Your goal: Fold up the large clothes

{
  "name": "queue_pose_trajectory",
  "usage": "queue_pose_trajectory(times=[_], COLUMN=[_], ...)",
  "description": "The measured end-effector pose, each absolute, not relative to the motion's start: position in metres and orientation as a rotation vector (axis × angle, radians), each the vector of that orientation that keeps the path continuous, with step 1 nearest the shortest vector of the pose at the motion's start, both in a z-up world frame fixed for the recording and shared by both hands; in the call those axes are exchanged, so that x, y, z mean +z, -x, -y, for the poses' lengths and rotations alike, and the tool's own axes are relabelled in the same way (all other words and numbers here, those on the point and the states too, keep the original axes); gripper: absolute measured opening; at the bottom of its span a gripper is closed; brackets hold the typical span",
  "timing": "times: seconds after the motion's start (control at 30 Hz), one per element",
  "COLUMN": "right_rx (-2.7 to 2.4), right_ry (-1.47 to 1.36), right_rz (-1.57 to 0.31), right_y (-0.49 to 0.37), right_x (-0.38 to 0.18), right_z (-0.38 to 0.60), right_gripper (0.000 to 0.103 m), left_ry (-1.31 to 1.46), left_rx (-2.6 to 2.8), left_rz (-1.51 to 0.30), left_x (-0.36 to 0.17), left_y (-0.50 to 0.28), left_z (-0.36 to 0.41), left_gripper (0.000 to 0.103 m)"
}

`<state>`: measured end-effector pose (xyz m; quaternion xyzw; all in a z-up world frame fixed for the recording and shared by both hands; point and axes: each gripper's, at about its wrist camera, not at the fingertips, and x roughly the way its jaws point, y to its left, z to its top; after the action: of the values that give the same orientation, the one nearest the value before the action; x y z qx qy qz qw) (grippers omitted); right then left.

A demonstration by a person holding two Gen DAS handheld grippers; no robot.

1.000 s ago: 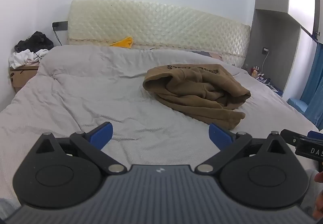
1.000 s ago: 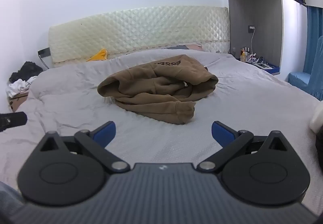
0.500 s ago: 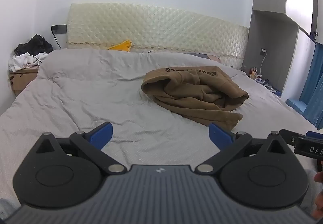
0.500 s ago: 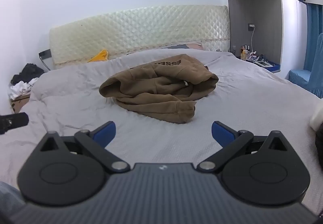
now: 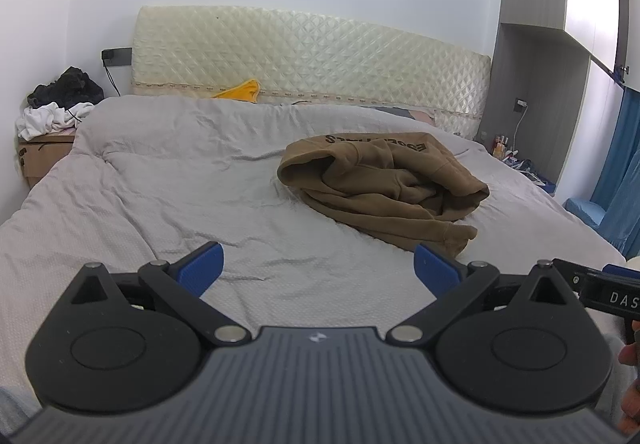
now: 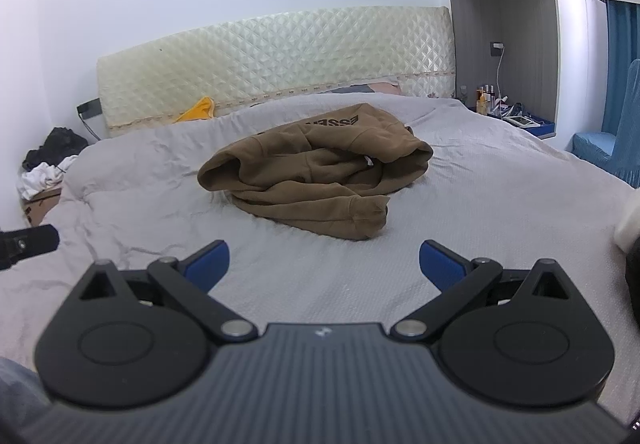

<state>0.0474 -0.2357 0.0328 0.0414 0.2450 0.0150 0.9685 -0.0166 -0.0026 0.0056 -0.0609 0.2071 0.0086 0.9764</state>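
Far left of the bed, a brown cardboard box (image 5: 38,158) stood beside it, with a heap of white and black clothes (image 5: 56,106) piled on top; what lay inside the box could not be seen. A yellow cloth (image 5: 240,89) lay at the foot of the cream quilted headboard (image 5: 312,56). The wide bed with a wrinkled grey cover (image 5: 168,180) filled most of both views.

The crumpled brown hooded sweatshirt with dark lettering (image 5: 380,180) lay bunched in a loose heap on the bed cover, right of centre in the left wrist view and near centre in the right wrist view (image 6: 316,172). Nothing touched it. One cuffed sleeve end (image 6: 366,214) pointed toward the cameras.

Left hand-held gripper (image 5: 318,264) hovered low over the near edge of the bed, level, blue-tipped fingers (image 5: 200,270) spread wide, nothing between them, well short of the sweatshirt. Right hand-held gripper (image 6: 324,264) sat in the same pose, fingers (image 6: 442,264) wide apart, empty, aimed at the sweatshirt and apart from it. Each gripper's black tip showed at the edge of the other's view. Part of a person's hand (image 5: 630,372) showed at the far right edge of the left wrist view.

Right side: grey wardrobe (image 5: 532,44), a low blue shelf with small bottles (image 6: 486,96), blue curtain (image 6: 622,64).
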Motion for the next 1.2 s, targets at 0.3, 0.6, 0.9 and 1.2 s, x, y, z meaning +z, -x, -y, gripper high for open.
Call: queue_pose_trajectory(times=[0.3,0.6,0.9,1.2], right_rx=[0.034,0.034,0.039,0.04], right_ry=[-0.083,-0.091,-0.091,-0.093], right_rz=[-0.503,-0.512,-0.521,-0.527], right_y=[-0.05,-0.051,-0.051,-0.053], right_x=[0.026,0.024,0.021,0.018], right_z=[0.232,0.233,0.233,0.233], right_gripper=[0.103,0.103,0.103,0.103], left_ry=[0.124,0.126,0.119,0.135], left_rx=[0.011,-0.004,-0.012,-0.018], left_rz=[-0.423,-0.436,-0.439,-0.441], left_x=[0.005,0.0,-0.002,-0.005], left_y=[0.014,0.011,0.008,0.007], left_z=[0.003,0.004,0.007,0.006], left_gripper=[0.103,0.103,0.103,0.103])
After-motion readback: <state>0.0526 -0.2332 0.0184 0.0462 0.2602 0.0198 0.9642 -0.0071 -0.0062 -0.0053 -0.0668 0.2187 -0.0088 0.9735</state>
